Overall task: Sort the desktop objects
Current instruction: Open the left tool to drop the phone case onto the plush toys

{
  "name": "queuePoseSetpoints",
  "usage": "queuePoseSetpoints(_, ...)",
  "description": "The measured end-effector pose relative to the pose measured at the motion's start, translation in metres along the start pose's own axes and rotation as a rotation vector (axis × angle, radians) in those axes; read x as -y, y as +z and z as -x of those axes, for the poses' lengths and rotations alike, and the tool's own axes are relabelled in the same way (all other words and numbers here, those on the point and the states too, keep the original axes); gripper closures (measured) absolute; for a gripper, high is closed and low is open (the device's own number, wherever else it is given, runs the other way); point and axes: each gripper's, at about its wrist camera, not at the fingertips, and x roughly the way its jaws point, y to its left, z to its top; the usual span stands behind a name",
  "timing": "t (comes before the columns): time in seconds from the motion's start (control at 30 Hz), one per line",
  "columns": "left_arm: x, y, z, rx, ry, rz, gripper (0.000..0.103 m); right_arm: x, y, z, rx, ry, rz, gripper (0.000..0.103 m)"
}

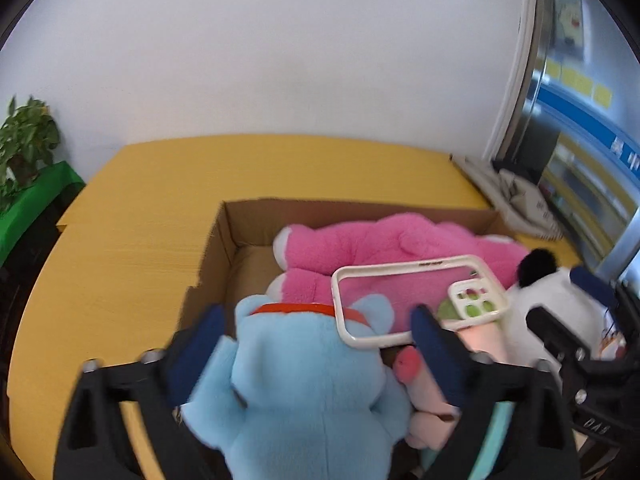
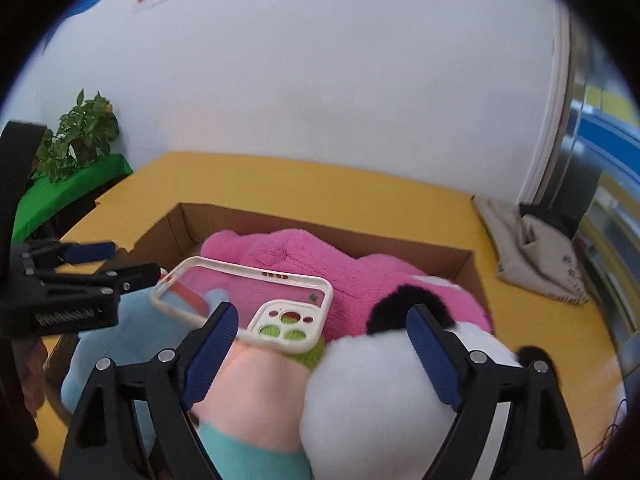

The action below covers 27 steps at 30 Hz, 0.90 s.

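Now both grippers, left (image 1: 316, 332) and right (image 2: 322, 330), gape wide over box (image 2: 448, 250), plushies piled frame centre for sorting.

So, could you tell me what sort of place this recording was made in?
Probably an office or lab room rather than a home: a yellow desktop against a bare white wall, a potted plant on a green stand, and a glass partition carrying sticky notes.

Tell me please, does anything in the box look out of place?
Yes. A white-rimmed phone case lies tilted on top of the plush toys in the cardboard box, resting across the pink plush. It is the one hard, non-toy item there.
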Motion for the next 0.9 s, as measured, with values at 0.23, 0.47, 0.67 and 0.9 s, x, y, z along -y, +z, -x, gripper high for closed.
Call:
queuePoseSetpoints(0.23, 0.028, -0.078, 0.084, -0.002, -0.042, -0.023, 0.000, -0.002, -0.063, 0.087, 0.042, -0.006, -0.006, 0.016)
queuePoseSetpoints(0.47, 0.064, -0.165, 0.129, -0.058, -0.065, -0.048, 0.000, -0.001, -0.110, 0.138, 0.036, -0.003, -0.020, 0.016)
queuePoseSetpoints(0.67, 0.074, -0.199, 0.156, -0.052, -0.041, -0.017, 0.000, -0.001, -0.151, 0.182, 0.030, -0.001, -0.032, 0.016)
queuePoseSetpoints(0.9, 0.077, -0.212, 0.177, -0.030, -0.005, -0.008, 0.000, -0.004, -0.166, 0.213, 0.051, 0.012, -0.037, 0.016)
